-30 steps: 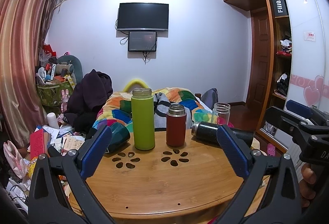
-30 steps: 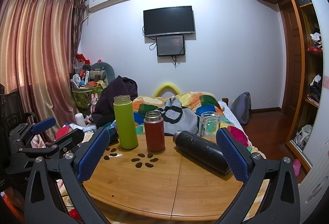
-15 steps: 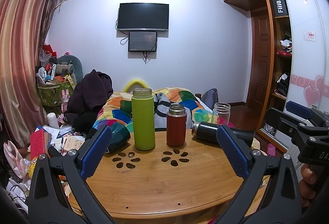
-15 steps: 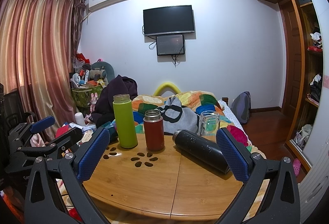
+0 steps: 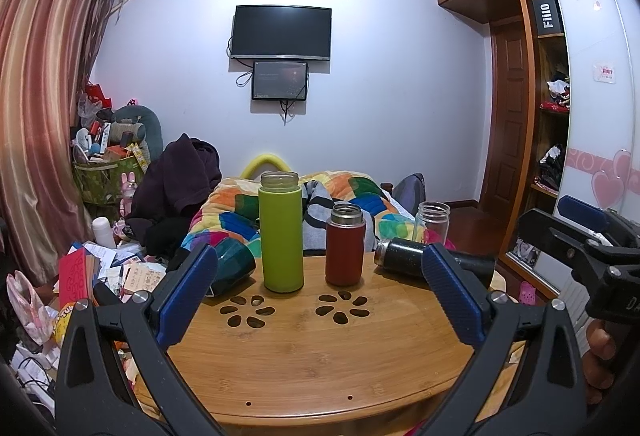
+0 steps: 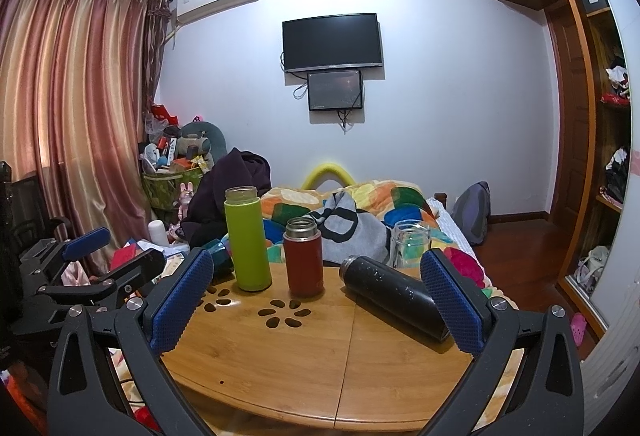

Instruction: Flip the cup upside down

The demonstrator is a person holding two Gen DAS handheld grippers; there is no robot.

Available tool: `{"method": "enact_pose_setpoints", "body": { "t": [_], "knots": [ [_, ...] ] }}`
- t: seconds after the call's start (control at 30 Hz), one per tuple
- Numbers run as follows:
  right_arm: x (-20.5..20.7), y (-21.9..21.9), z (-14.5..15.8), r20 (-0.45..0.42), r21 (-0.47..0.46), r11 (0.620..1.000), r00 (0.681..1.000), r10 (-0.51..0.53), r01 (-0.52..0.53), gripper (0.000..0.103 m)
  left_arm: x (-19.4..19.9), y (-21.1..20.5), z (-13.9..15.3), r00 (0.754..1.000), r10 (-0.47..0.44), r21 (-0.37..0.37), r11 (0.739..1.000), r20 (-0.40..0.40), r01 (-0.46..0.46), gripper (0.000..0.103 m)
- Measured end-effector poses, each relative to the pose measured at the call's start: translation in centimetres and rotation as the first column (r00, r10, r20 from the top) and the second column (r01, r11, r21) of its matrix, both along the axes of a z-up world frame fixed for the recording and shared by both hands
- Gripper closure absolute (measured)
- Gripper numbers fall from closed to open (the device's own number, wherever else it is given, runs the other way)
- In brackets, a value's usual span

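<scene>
On the round wooden table point(image 5: 320, 356) stand a tall green cup point(image 5: 281, 232), a shorter red cup point(image 5: 345, 244) and a clear glass jar point(image 5: 432, 222), all upright with open mouths up. A black flask point(image 5: 436, 262) lies on its side at the right, and a dark teal cup point(image 5: 232, 264) lies tipped at the left. In the right wrist view I see the green cup point(image 6: 247, 239), red cup point(image 6: 303, 256), jar point(image 6: 410, 242) and black flask point(image 6: 394, 296). My left gripper point(image 5: 320, 296) and right gripper point(image 6: 316, 300) are open and empty, short of the cups.
A bed with a colourful quilt point(image 5: 360, 196) lies behind the table. Clutter and papers point(image 5: 100, 268) fill the floor at the left. A wardrobe point(image 5: 560, 116) stands at the right. The right gripper point(image 5: 580, 236) shows at the right of the left view.
</scene>
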State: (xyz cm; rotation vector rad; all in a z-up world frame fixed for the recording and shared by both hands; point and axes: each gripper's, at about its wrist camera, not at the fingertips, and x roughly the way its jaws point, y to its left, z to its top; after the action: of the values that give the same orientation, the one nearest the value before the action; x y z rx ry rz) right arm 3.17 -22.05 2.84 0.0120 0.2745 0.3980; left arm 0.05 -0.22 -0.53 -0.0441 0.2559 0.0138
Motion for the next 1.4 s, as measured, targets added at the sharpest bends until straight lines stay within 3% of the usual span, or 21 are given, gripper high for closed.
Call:
{"method": "enact_pose_setpoints", "body": {
  "t": [0.4,0.67,0.93,1.17,1.3,1.4],
  "knots": [
    [0.2,0.3,-0.1,-0.002,-0.003,1.000,1.000,0.008,-0.008,0.000,0.2,-0.2,0.0,1.000,-0.001,0.002,1.000,-0.015,0.001,0.000],
    [1.3,-0.5,-0.6,-0.022,0.010,1.000,1.000,-0.012,0.012,0.000,2.9,-0.6,-0.4,0.998,-0.035,-0.006,0.999,-0.057,0.035,0.000],
    [3.8,-2.9,-2.1,-0.085,0.043,0.997,0.995,-0.055,0.059,0.000,11.0,-2.4,-2.5,0.976,-0.099,-0.014,0.995,-0.195,0.098,0.000],
    [6.1,-4.8,-4.2,-0.149,0.046,0.994,0.984,-0.096,0.104,0.000,19.6,-3.2,-5.7,0.930,-0.110,-0.068,0.993,-0.351,0.092,0.000],
    [7.4,-5.8,-5.6,-0.190,0.059,0.992,0.977,-0.097,0.110,0.000,22.7,-3.6,-6.7,0.926,-0.066,-0.039,0.998,-0.372,0.056,0.000],
    [8.2,-6.3,-6.5,-0.215,0.072,0.992,0.973,-0.084,0.101,0.000,24.3,-3.8,-7.1,0.924,-0.043,-0.030,0.999,-0.379,0.034,0.011]
  ]
}}
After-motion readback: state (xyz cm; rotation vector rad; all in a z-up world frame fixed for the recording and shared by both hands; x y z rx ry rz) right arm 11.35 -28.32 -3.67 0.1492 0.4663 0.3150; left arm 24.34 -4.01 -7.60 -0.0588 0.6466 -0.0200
